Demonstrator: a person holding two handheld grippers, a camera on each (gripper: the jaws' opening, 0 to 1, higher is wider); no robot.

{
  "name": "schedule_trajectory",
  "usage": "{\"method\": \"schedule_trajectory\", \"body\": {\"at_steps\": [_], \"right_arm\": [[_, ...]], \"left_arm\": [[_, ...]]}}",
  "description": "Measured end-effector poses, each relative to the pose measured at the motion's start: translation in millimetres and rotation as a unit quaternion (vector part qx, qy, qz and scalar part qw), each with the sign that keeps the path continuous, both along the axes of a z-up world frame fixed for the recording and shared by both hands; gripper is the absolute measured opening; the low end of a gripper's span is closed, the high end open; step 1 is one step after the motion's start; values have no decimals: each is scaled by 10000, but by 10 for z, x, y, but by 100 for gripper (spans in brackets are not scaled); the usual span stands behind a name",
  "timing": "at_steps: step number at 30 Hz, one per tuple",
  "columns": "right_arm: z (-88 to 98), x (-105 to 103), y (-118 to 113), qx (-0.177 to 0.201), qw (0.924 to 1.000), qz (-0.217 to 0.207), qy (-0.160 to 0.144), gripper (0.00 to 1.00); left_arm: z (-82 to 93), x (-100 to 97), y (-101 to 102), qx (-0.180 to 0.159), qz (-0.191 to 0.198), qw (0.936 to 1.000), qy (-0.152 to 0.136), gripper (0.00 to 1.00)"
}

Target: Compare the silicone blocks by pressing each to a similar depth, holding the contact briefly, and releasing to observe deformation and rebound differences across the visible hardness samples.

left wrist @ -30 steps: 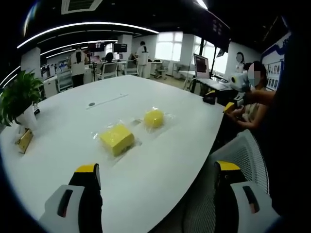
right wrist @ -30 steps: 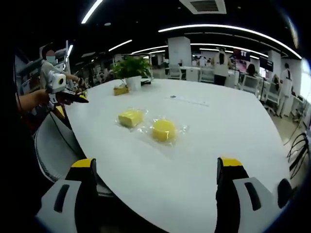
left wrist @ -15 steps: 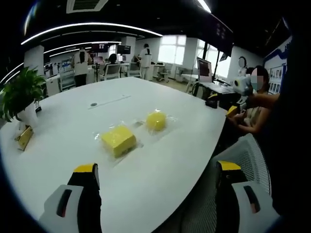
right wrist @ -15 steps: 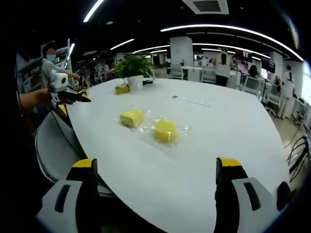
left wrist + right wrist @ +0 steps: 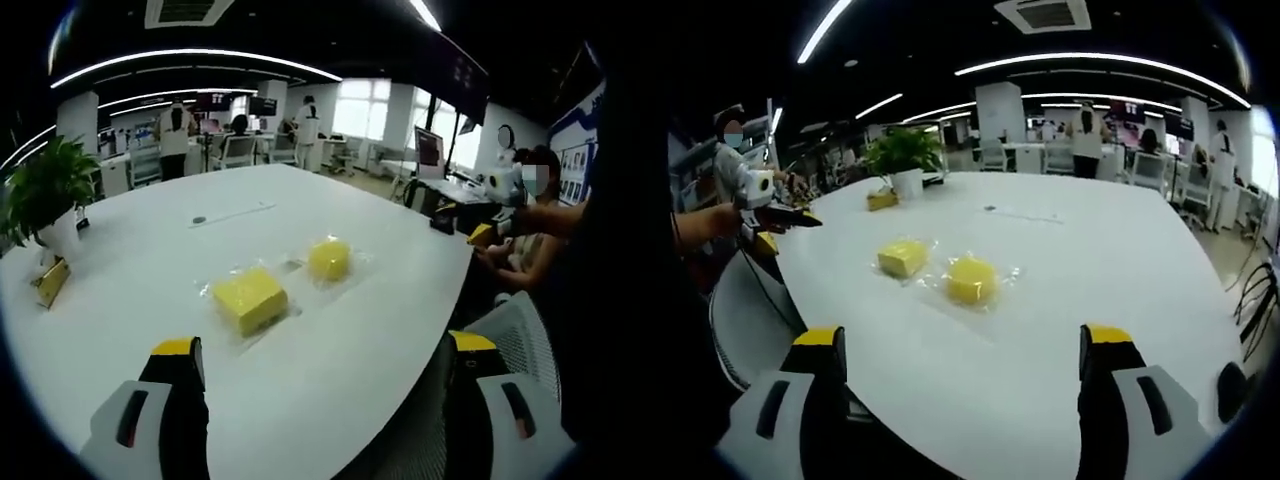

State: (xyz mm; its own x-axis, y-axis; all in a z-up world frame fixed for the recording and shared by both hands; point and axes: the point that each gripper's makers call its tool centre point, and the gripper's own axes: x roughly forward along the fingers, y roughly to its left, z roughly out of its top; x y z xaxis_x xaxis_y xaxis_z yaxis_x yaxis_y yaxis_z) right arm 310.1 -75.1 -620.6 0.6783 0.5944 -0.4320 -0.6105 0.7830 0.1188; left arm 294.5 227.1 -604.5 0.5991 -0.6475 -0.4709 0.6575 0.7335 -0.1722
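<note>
1. My left claw (image 5: 320, 350) hangs wide open above the near edge of the white bench (image 5: 150, 260), its yellow-tipped jaws holding nothing.
2. My right claw (image 5: 965, 340) also stands wide open and empty, over another stretch of the bench's rounded edge.
3. A yellow rectangular block (image 5: 249, 300) lies flat in the middle of the bench, sealed in a clear, crinkled plastic wrap; in the left gripper view its long axis runs slantwise toward the bench's far edge.
4. Just beside it, apart from it, lies a yellow round block (image 5: 329, 259), a squat puck with no long axis, in its own glossy wrap.
5. In the right gripper view the rectangular block (image 5: 902, 257) sits left of the round one (image 5: 972, 280).
6. Both blocks look matte and soft-edged; the bench top is smooth and glossy.
7. A potted plant (image 5: 45, 195) stands near the bench's far left edge.
</note>
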Motion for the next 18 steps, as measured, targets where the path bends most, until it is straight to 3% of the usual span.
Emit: {"method": "schedule_trajectory", "body": {"at_steps": [6, 11, 18], "right_arm": [[-81, -20, -27, -27, 9999, -53, 124, 86], [-155, -26, -103, -121, 9996, -121, 238, 83], [-173, -22, -159, -75, 9993, -202, 311, 79]], "left_arm": [[-73, 272, 38, 64, 45, 9997, 215, 99], [-98, 539, 68, -237, 277, 9978, 552, 97], [-59, 911, 152, -482, 493, 9953, 684, 95]]}}
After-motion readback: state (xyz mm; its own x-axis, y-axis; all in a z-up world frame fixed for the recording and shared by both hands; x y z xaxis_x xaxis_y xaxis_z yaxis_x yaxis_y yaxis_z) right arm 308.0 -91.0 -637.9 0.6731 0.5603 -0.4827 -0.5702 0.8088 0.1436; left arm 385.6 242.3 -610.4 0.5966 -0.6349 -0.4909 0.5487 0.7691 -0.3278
